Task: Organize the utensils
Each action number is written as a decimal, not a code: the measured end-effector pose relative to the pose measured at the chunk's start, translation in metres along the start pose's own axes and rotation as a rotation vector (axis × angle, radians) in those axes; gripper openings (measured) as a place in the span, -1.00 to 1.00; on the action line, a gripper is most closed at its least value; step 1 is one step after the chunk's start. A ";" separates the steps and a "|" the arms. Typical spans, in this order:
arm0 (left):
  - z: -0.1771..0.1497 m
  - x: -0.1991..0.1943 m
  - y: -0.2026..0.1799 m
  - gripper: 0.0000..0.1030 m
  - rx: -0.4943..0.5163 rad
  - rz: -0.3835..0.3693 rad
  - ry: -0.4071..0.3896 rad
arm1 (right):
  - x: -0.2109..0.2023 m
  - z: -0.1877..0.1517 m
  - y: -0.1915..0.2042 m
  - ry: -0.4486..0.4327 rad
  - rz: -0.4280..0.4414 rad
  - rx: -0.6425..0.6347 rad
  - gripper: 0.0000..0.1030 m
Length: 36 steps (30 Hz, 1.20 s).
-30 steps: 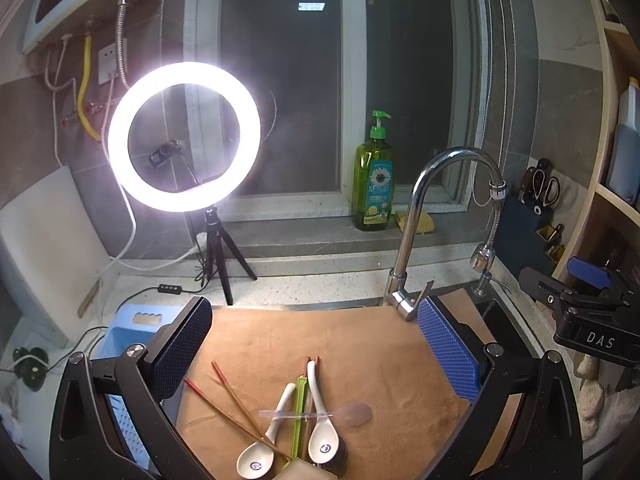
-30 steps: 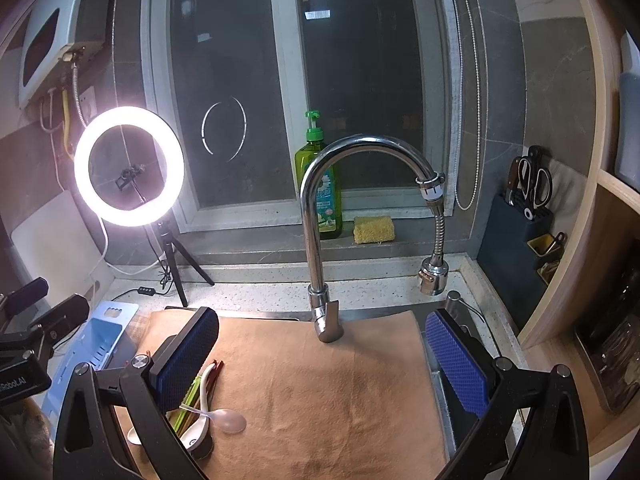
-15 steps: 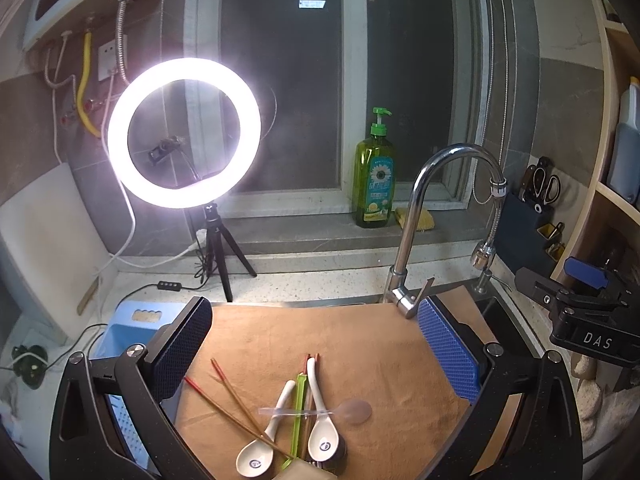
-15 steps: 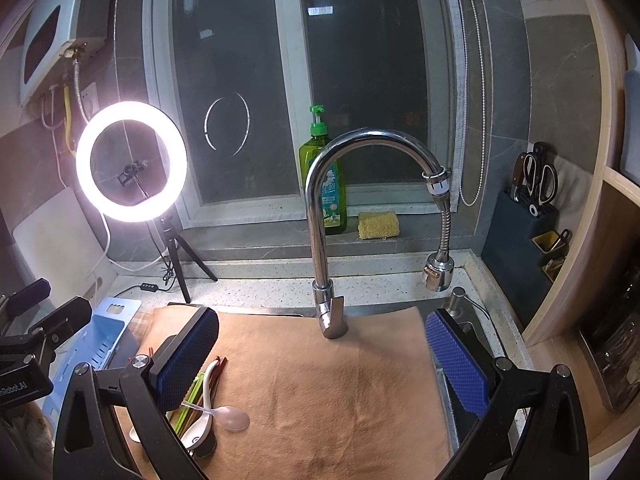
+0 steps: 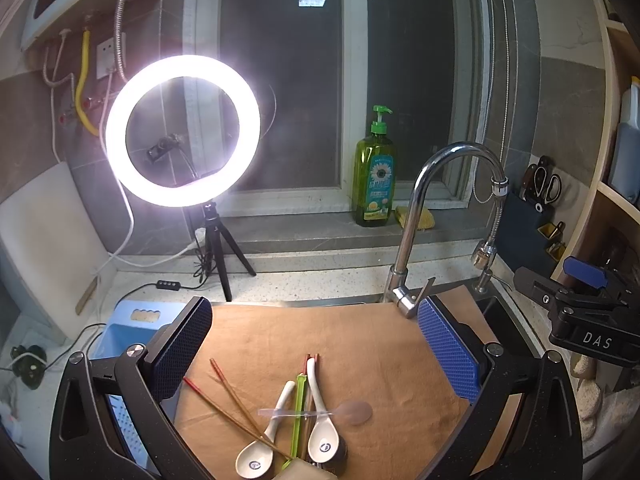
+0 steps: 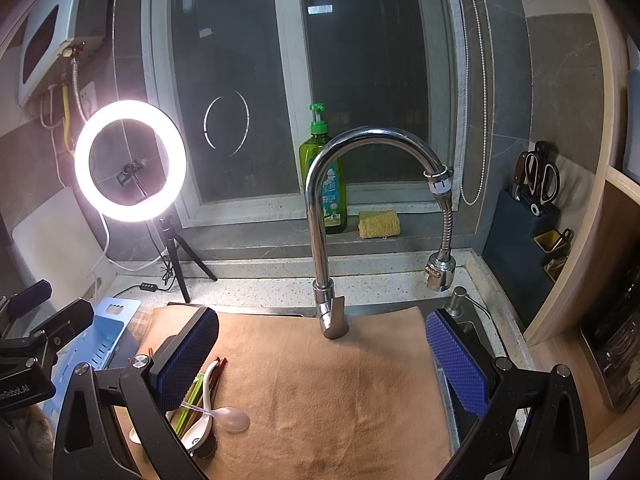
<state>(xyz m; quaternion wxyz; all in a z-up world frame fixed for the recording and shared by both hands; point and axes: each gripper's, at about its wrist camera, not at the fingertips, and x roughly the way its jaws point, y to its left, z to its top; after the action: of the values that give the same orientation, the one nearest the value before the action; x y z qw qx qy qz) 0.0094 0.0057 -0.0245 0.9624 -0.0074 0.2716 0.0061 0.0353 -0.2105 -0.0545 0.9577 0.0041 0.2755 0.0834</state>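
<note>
A heap of utensils lies on the brown cloth (image 5: 380, 344): two white ceramic spoons (image 5: 320, 416), a clear plastic spoon (image 5: 352, 413) laid across them, a green stick (image 5: 298, 412) and reddish-brown chopsticks (image 5: 230, 400). My left gripper (image 5: 314, 340) hovers open just behind the heap, nothing between its blue pads. In the right wrist view the same heap sits at lower left, with the clear plastic spoon (image 6: 232, 418) sticking out. My right gripper (image 6: 322, 354) stands open over the bare cloth (image 6: 320, 392), right of the utensils.
A blue slotted basket (image 5: 128, 336) stands left of the cloth. The chrome faucet (image 6: 324, 240) rises behind the cloth. A lit ring light (image 5: 182, 132) on a tripod, a green soap bottle (image 5: 374, 184), a yellow sponge (image 6: 378, 224) and a knife block (image 6: 528, 220) line the back and right.
Both views have shifted very slightly; the faucet sits a little farther right in the right wrist view. The utensils lie as before and both grippers stay open.
</note>
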 end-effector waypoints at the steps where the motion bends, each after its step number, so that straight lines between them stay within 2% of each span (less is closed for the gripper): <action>1: 0.000 0.001 0.000 0.99 -0.001 -0.001 0.001 | 0.001 0.000 0.000 0.002 0.000 -0.001 0.99; 36: -0.006 0.013 0.018 0.99 -0.025 0.048 0.054 | 0.029 0.001 0.023 0.053 0.054 -0.042 0.99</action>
<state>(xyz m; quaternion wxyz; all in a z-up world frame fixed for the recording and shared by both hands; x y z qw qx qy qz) 0.0172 0.0237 -0.0364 0.9541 -0.0130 0.2974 0.0323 0.0560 -0.1828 -0.0679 0.9474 -0.0108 0.2986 0.1150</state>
